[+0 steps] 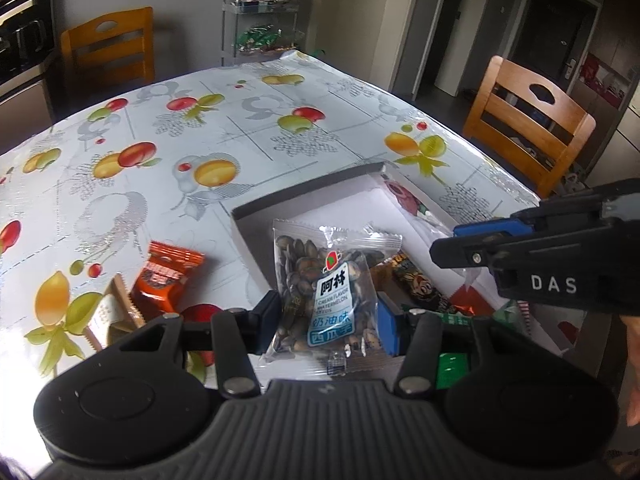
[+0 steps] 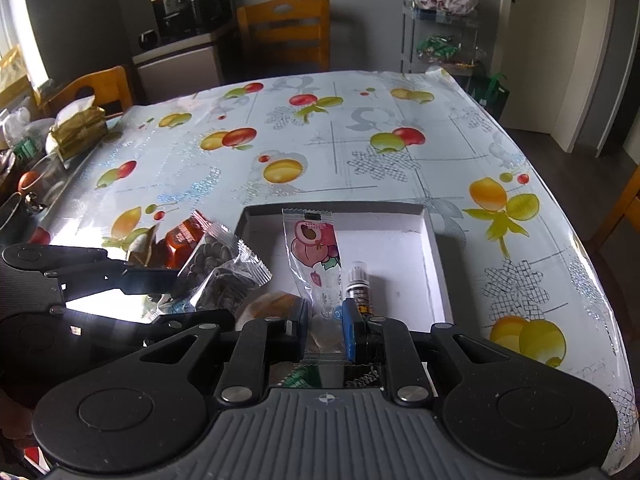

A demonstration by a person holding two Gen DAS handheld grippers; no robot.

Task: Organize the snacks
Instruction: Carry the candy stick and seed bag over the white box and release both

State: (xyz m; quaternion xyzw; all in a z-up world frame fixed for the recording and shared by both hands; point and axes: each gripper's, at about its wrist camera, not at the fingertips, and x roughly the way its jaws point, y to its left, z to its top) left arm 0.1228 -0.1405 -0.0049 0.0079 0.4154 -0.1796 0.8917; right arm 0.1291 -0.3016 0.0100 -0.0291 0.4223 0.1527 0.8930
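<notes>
While both tilt downward over the box point(image 2: 436, 264) (side by side), left gripper point(image 1: 328, 312) clamps seed packet point(image 1: 328, 276), right gripper point(image 2: 326, 320) peach packet point(image 2: 316, 256).

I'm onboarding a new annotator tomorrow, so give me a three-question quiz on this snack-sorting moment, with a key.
1. True or false: the left gripper is empty.
2. What does the right gripper hold? A) the orange snack packet B) the clear packet with the peach picture C) nothing
3. Fill in: the orange snack packet lies on the tablecloth, ______ the shallow white box.

Key
1. False: it is shut on the watermelon seed packet.
2. B: it is shut on the clear packet with the peach picture, held upright over the box.
3. outside
</notes>
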